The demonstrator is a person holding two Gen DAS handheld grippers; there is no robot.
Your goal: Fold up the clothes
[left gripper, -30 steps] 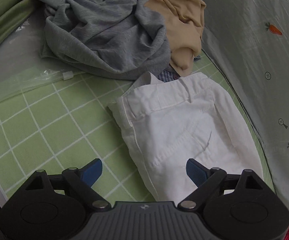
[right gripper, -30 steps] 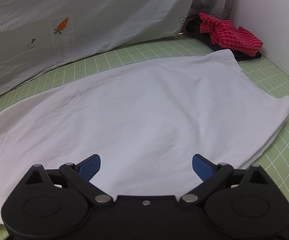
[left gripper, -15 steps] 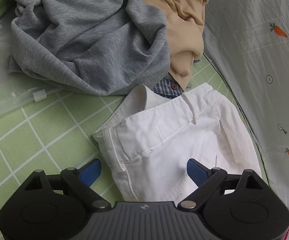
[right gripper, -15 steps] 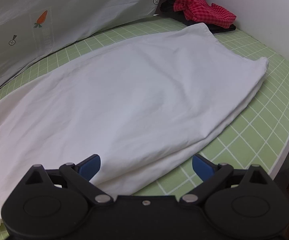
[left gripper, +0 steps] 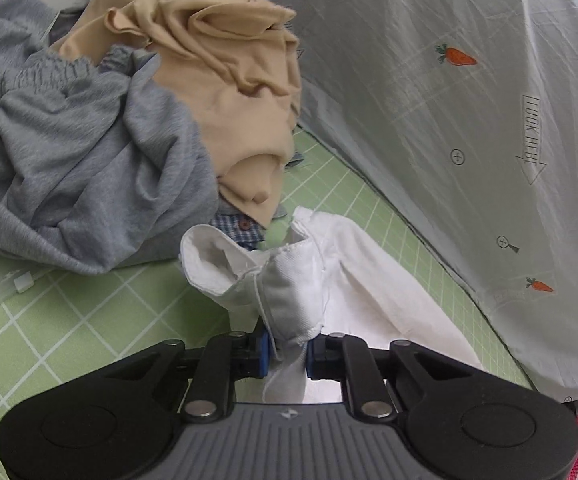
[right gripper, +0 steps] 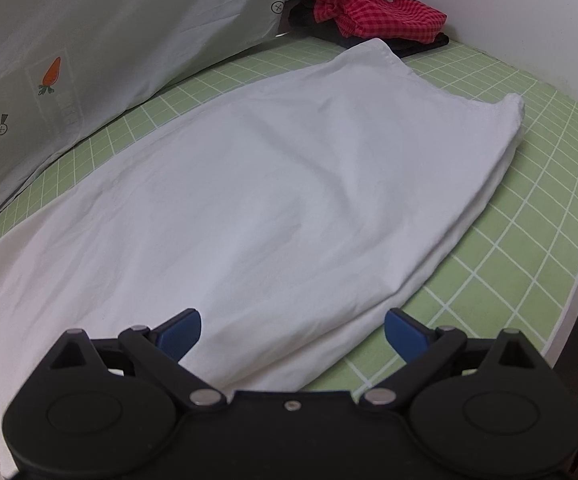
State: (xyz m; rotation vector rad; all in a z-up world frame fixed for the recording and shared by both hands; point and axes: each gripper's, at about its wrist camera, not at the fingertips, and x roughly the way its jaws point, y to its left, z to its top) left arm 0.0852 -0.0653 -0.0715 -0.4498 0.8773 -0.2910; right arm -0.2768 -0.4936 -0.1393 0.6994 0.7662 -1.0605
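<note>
1. Left gripper: fingers pinching a bunched waistband corner of the white trousers, lifted off the green grid mat.
2. White trousers in the left wrist view: waistband raised and folded open at centre, the rest trailing down and right toward the near edge.
3. Far left: crumpled grey garment, with a tan garment heaped on its right side; a blue checked shirt peeking out beneath them, just behind the raised waistband.
4. Right: pale sheet with carrot prints rising from the mat.
5. Right gripper: fingers spread wide, hovering over the near edge of the white trousers, lying flat on the mat.
6. Far right corner: red checked cloth on top of a dark garment.
</note>
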